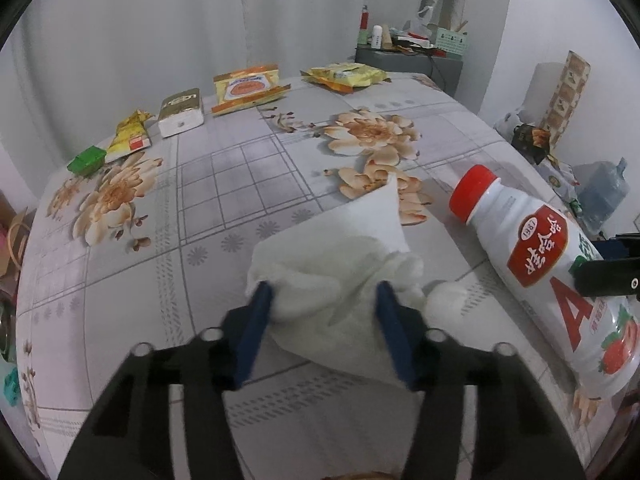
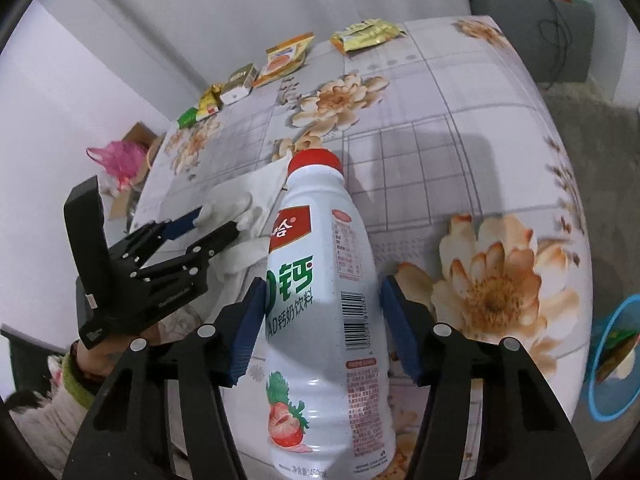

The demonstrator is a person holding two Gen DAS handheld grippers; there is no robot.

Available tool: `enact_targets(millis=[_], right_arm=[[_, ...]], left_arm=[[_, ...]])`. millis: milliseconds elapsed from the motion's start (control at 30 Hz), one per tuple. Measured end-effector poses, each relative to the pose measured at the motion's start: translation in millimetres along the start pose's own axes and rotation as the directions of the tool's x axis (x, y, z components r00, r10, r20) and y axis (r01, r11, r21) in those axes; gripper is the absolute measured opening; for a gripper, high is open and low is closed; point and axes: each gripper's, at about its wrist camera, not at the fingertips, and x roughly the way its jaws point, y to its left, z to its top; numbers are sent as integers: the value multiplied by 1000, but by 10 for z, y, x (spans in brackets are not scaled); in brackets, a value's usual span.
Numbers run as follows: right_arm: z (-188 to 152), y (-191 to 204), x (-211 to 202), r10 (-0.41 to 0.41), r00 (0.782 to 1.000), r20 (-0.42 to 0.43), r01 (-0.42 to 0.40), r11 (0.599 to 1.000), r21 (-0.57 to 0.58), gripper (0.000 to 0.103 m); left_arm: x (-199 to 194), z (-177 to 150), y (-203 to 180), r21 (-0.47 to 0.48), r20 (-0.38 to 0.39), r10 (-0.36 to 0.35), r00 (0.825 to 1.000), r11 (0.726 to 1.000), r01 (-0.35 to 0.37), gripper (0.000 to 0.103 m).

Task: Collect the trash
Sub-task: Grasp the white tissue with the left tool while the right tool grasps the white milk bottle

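Trash lay on a flower-printed, grid-patterned tablecloth (image 1: 248, 168) before white curtains.
Along the far edge sat two yellow snack wrappers (image 1: 246, 88), a white box (image 1: 180, 112), a yellow packet (image 1: 128, 136) and a green carton (image 1: 86, 160); a cluttered grey cabinet (image 1: 412, 60) stood behind. The left gripper (image 1: 324, 312) pinched a crumpled white tissue (image 1: 340, 248). The right gripper (image 2: 324, 320) clasped a red-capped milk-drink bottle (image 2: 320, 280), label reading "AD" and "1981", lying beside the tissue.
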Motion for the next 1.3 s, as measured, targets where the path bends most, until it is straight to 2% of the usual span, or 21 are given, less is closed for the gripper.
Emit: enact_targets(millis=[133, 200, 367, 567, 667, 733, 767, 833, 900, 1067, 1300], right_arm=[[-134, -50, -97, -2, 1000, 16, 2, 999, 32, 55], [-244, -81, -163, -1, 1000, 23, -1, 999, 47, 55], [-583, -159, -359, -6, 999, 43, 2, 996, 89, 55], [-907, -185, -547, -30, 998, 56, 23, 992, 123, 55], [-930, -173, -559, -31, 999, 43, 26, 993, 115, 55], [-885, -164, -547, -28, 999, 35, 24, 994, 110, 57], [-867, -158, -545, -23, 999, 32, 20, 994, 110, 58], [-824, -137, -538, -28, 999, 31, 24, 995, 102, 64], [-783, -103, -531, -41, 999, 35, 38, 996, 82, 69], [-716, -74, -407, -60, 998, -3, 60, 997, 54, 72], [-672, -85, -224, -76, 996, -53, 78, 996, 40, 72]], left_arm=[[-63, -63, -52, 8, 7, -9, 1000, 1000, 9, 25], [-133, -145, -64, -1, 6, -36, 999, 999, 36, 22], [-375, -476, -103, -30, 3, -96, 995, 995, 96, 19], [-692, -906, -150, -99, -25, -211, 977, 973, 208, 19], [-790, -989, -140, -132, -35, -214, 976, 969, 208, 28], [-850, -983, -126, -146, -20, -205, 978, 969, 200, 44], [-872, -971, -118, -149, -9, -203, 979, 969, 200, 49], [-909, -933, -141, -132, 12, -188, 982, 973, 187, 62], [-909, -909, -199, -95, 16, -163, 986, 982, 164, 69], [-752, -930, -375, -4, -39, -74, 996, 997, 74, 71], [-692, -953, -440, 38, -19, -9, 1000, 999, 10, 72]])
